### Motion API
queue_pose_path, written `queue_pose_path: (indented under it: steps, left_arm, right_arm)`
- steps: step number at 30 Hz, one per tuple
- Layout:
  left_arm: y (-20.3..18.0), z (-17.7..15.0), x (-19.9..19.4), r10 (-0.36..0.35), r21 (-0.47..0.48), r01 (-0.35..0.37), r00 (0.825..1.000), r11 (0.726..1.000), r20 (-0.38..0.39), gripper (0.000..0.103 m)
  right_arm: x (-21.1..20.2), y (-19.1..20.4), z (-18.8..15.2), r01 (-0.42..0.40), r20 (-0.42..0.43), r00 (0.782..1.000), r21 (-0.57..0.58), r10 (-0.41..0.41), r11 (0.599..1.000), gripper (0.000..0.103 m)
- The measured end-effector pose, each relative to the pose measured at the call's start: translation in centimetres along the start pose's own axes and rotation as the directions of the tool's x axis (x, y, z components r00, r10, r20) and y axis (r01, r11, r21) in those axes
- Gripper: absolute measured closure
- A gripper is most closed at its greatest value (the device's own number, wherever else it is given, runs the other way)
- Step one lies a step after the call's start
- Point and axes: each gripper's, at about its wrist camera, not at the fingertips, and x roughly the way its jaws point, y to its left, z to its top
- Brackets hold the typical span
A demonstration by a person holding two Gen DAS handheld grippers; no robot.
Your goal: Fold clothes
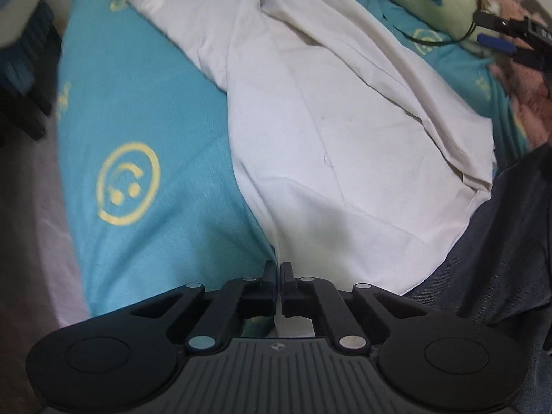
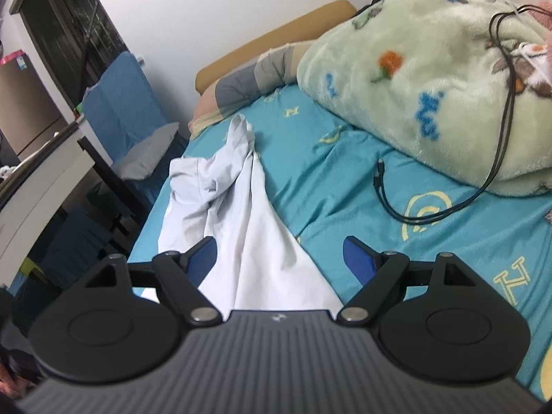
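- Left gripper (image 1: 278, 277): jaws nearly together, thin gap only, tips at near edge of white garment (image 1: 345, 145) where it meets turquoise sheet (image 1: 145, 110); fabric pinched or not, cannot tell, tips hide the contact.
- Right gripper (image 2: 280, 258): jaws spread wide, blue fingertips (image 2: 358, 258) either side of garment's narrow near end, nothing held; reads as hovering above cloth, straddling it for a possible grab.
- White garment: spread lengthwise on the sheet, not folded flat; creased, one long diagonal ridge, far end bunched and twisted (image 2: 238, 141). Exact type unclear, shirt or trousers.
- Placement judgement: grippers at the near end, fits holding the hem to pull cloth smooth or lift it over for a fold; stage not settled by these views.
- Left wrist view only: yellow smiley print (image 1: 127, 184) on sheet, dark blue fabric (image 1: 510, 241) at right edge overlapping garment's near corner, right gripper seen small at far right (image 1: 496, 39).
- Right wrist view only: green plush blanket (image 2: 431, 79) heaped at the far right of the bed, black cable (image 2: 448, 203) trailing off it onto sheet, tan headboard (image 2: 276, 41), blue chair (image 2: 120, 103) beside bed.
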Motion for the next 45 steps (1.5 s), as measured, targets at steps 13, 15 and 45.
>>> queue_pose_path:
  steps: [13,15,45]
  left_arm:
    - [-17.0,5.6,-1.4,-0.029,-0.117,0.045,0.99,0.992,0.135,0.103]
    - [-17.6,5.9,1.9,-0.053,-0.185,0.073,0.992,0.98,0.111,0.103]
    - [-7.2,-2.2,7.3,-0.198,-0.659,0.164,0.98,0.734,0.022,0.061]
  right_arm:
    - [1.3,-1.1,-0.2,-0.03,-0.07,0.997,0.006,0.03,1.0,0.021]
    - [1.4,-1.4,-0.2,-0.028,-0.074,0.997,0.014,0.029,1.0,0.021]
    - [5.8,-4.6,-3.7,0.05,-0.554,0.829,0.215,0.08,0.975,0.032]
